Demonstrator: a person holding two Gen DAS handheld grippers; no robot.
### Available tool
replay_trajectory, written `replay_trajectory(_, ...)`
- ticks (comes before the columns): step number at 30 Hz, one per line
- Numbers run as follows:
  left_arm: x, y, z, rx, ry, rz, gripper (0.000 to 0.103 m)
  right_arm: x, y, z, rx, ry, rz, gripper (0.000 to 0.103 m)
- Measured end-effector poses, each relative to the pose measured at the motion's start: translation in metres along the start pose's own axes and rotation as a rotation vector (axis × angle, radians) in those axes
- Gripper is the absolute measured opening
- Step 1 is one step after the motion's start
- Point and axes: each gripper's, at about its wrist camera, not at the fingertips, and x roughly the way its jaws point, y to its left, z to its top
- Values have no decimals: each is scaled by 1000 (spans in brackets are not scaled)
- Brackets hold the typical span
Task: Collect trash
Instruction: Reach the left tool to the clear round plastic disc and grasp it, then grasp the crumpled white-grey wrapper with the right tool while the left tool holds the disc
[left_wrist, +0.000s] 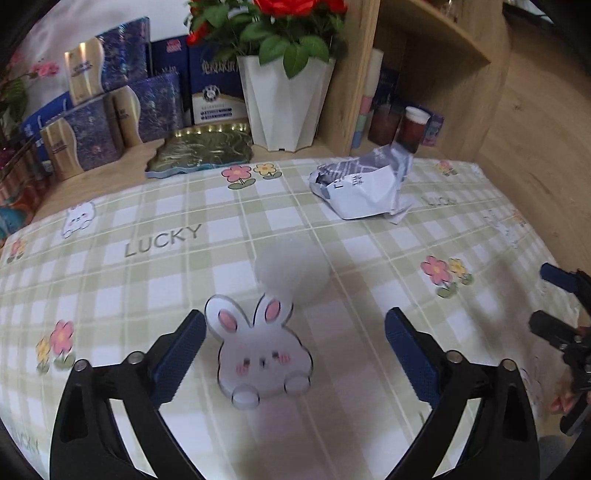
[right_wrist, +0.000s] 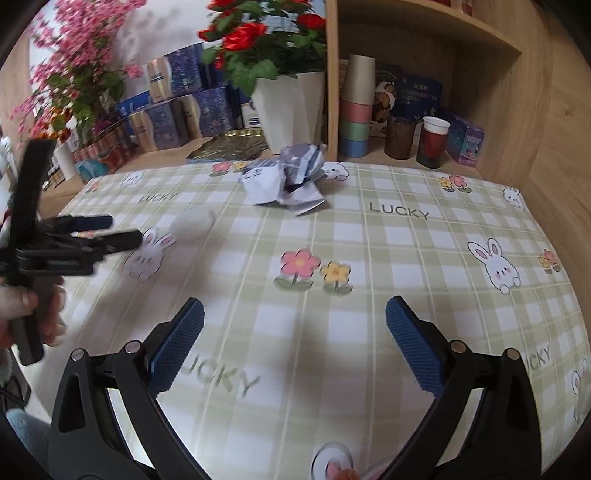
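Note:
A crumpled white and grey-blue paper wad lies on the checked tablecloth near the back, also in the right wrist view. A pale translucent round piece lies in the middle of the cloth, just beyond a printed rabbit; it shows faintly in the right wrist view. My left gripper is open and empty, low over the cloth in front of the round piece; it shows from the side in the right wrist view. My right gripper is open and empty over the cloth.
A white vase with red roses, blue gift boxes and a gold tray stand at the back. A wooden shelf holds stacked paper cups and a filled plastic cup.

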Motion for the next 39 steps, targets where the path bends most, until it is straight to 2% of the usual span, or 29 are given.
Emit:
replay_trajectory(1, 12, 1, 6, 6, 19, 3, 88, 7, -4, 5, 7, 7, 0, 97)
replay_trajectory(5, 42, 0, 23, 17, 51, 21, 88, 25, -12, 18, 9, 22, -4, 97)
replay_trajectory(9, 67, -6, 31, 64, 85, 46, 88, 38, -20, 26, 15, 33, -14, 97)
replay_trajectory(11, 75, -5, 32, 51, 103, 44, 87, 44, -25, 30, 29, 37, -8, 97)
replay_trajectory(13, 82, -5, 33, 37, 122, 49, 80, 51, -30, 34, 42, 42, -1, 97)
replay_trajectory(14, 82, -6, 34, 51, 109, 67, 69, 55, -32, 36, 49, 46, 7, 97)
replay_trajectory(15, 81, -7, 35, 56, 103, 61, 64, 57, -33, 39, 53, 46, 14, 97)
replay_trajectory(19, 70, -3, 32, 58, 88, 14, 64, 70, -34, 51, 44, 19, 60, 97)
replay_trajectory(26, 29, 14, 22, 7, 9, -41, 64, 107, -23, 99, 9, -42, 54, 97)
replay_trajectory(29, 9, 24, 16, -10, -22, -38, 64, 129, -23, 118, 29, -59, 38, 97)
replay_trajectory(31, -7, 36, 8, -24, -42, -37, 64, 143, -24, 126, 75, -54, 59, 97)
replay_trajectory(36, -38, 68, -15, -77, -75, 17, 64, 172, -21, 139, 158, -27, 76, 97)
replay_trajectory(37, -41, 75, -19, -100, -69, 15, 64, 177, -22, 139, 181, -13, 84, 96)
replay_trajectory(38, -43, 79, -23, -111, -66, 16, 64, 182, -24, 139, 213, 9, 99, 86)
replay_trajectory(39, -46, 83, -26, -119, -66, 23, 64, 184, -24, 138, 236, 28, 110, 65)
